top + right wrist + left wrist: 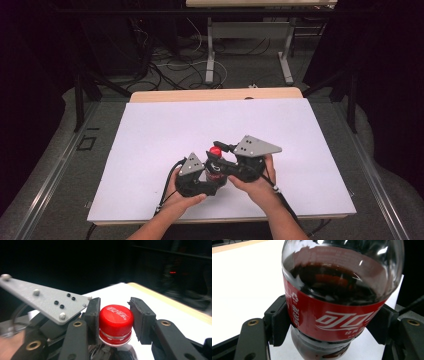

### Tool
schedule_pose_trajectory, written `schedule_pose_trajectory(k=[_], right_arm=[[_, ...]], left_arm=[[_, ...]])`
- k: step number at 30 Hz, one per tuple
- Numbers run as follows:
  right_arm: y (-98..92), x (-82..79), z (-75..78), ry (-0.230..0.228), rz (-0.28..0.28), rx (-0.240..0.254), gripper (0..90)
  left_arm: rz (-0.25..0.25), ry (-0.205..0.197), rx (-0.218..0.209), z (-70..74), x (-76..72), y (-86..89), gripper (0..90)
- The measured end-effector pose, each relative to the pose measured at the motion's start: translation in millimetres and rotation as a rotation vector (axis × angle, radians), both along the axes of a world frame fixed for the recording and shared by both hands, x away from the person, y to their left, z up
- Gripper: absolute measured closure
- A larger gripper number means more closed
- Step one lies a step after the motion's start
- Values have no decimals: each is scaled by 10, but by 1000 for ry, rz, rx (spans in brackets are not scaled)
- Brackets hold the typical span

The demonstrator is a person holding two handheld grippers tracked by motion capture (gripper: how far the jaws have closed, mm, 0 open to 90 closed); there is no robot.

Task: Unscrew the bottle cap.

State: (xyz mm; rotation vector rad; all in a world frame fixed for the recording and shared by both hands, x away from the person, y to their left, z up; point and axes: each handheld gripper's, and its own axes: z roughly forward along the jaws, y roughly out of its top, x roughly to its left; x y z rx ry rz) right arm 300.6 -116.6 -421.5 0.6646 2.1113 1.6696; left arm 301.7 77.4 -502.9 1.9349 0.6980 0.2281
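The left gripper [329,327] is pinching the red-labelled clear plastic cola bottle [337,297] by its body, near the white table's [150,130] front edge. The right gripper [115,320] is squeezing its red screw cap [115,316] (fizzy contents). Twisting risks the bottle slipping or foam spraying.

Red cap [115,317], red-labelled bottle [337,297]

I count one clear plastic cola bottle with a red label [332,315], one red screw cap [115,317], on one white surface [165,135].
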Motion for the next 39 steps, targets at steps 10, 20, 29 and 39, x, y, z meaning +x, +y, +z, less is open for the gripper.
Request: schedule_pose_trajectory(k=[10, 20, 29, 39], right_arm=[[-207, 383, 11, 16, 374, 2, 613], [-187, 308, 25, 1, 285, 6, 446], [54, -121, 101, -1, -99, 41, 423], [265, -267, -26, -6, -333, -13, 523]], left_arm=[[-33, 7, -13, 4, -1, -11, 296], [-12, -2, -10, 8, 2, 1, 295], [17, -12, 11, -4, 3, -16, 295], [36, -11, 23, 3, -22, -25, 295]])
